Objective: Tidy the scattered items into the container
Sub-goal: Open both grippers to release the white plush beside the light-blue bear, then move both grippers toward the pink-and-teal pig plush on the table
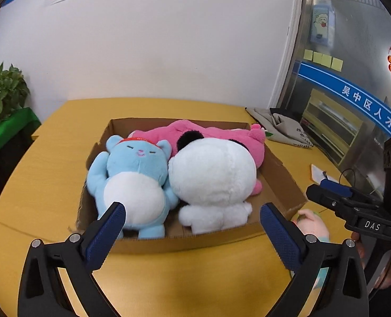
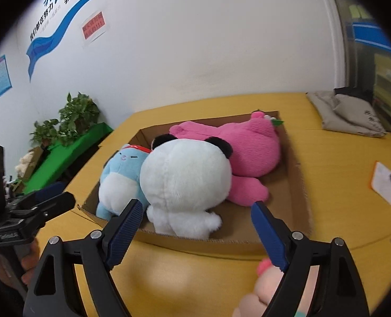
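Observation:
A shallow cardboard box (image 1: 282, 182) (image 2: 297, 185) on the yellow table holds a blue bear plush (image 1: 132, 179) (image 2: 116, 179), a white panda plush (image 1: 213, 182) (image 2: 184, 182) and a pink plush (image 1: 216, 134) (image 2: 250, 153). A peach-coloured plush (image 1: 312, 224) (image 2: 266, 288) lies on the table outside the box's near right corner. My left gripper (image 1: 192, 224) is open and empty in front of the box. My right gripper (image 2: 195, 219) is open and empty, with its right finger (image 2: 269, 235) over the peach plush; it also shows in the left wrist view (image 1: 327, 195).
A grey cloth bag (image 1: 279, 126) (image 2: 348, 116) lies at the table's far right. A paper with a clip (image 2: 390, 187) lies at the right edge. Potted plants (image 2: 71, 119) on a green stand are at the left. A white wall is behind.

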`<state>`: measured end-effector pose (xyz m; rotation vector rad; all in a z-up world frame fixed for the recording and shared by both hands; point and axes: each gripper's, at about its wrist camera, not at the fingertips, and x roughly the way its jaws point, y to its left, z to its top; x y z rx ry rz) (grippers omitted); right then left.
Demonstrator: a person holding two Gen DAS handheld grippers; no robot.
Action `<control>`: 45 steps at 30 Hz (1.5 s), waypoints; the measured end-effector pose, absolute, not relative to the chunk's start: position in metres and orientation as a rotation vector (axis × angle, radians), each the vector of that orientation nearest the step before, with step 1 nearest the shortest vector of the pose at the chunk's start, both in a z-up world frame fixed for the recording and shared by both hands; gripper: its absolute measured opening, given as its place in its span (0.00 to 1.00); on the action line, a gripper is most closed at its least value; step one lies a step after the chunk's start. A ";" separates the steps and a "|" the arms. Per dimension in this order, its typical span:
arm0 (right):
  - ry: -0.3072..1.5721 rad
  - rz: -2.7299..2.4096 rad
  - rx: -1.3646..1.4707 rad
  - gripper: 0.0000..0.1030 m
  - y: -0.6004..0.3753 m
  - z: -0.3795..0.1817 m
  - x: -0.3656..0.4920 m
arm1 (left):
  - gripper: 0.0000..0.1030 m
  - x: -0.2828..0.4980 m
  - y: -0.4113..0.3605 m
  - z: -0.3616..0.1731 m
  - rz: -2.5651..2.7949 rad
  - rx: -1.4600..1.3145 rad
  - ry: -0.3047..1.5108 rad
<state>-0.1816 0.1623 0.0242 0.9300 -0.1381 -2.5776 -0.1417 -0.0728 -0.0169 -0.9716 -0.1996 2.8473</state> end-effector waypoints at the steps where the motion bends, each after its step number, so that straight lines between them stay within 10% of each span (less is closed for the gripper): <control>1: -0.125 -2.596 0.922 0.82 0.163 0.027 -0.173 | 1.00 -0.135 -0.070 -0.015 2.847 -0.967 -0.187; 45: 0.025 -2.700 0.888 0.82 0.167 0.048 -0.100 | 1.00 -0.092 -0.021 0.003 2.773 -0.934 -0.116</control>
